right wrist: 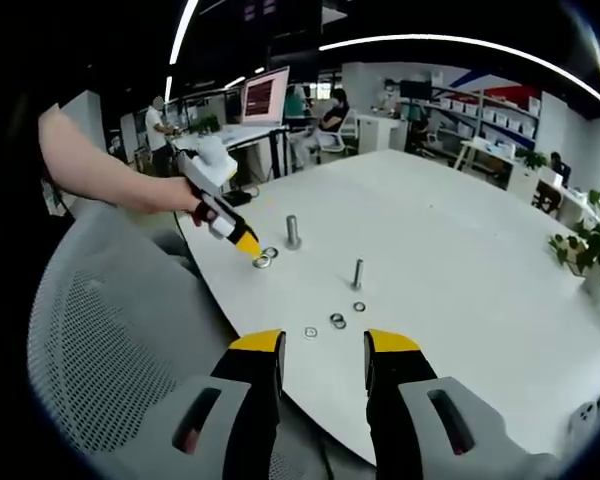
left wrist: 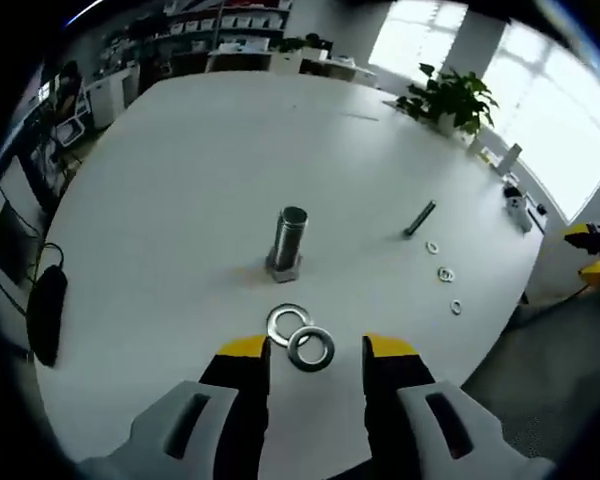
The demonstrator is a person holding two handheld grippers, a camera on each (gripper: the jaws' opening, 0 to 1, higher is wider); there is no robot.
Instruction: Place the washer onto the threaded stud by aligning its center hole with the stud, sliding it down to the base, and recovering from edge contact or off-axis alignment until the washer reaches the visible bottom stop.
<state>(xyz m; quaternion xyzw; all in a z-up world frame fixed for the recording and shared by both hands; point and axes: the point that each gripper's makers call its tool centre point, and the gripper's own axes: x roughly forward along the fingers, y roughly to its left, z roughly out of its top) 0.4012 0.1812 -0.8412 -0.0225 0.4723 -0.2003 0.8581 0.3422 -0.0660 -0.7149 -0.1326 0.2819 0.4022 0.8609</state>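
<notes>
Upright on the white round worktop (left wrist: 180,200): a grey threaded steel stud (left wrist: 289,236) on a hex base, long axis vertical. Lying flat just near of it, two overlapping silver steel washers (left wrist: 311,348), between the left gripper's (left wrist: 316,348) spread, empty yellow-tipped fingers (left wrist: 244,347). Farther right, a small dark bolt (left wrist: 419,218) and smaller washers (left wrist: 446,274), hard to make out. Right gripper (right wrist: 324,343) open, empty, well apart at the worktop's near edge.

Two big washers (left wrist: 300,337) are lying just in front of the left hand-held gripper (left wrist: 316,348). One thick stud (left wrist: 288,240) is standing beyond them. Three small washers (left wrist: 444,274) and one thin bolt (left wrist: 419,218) are sitting off to its right.
</notes>
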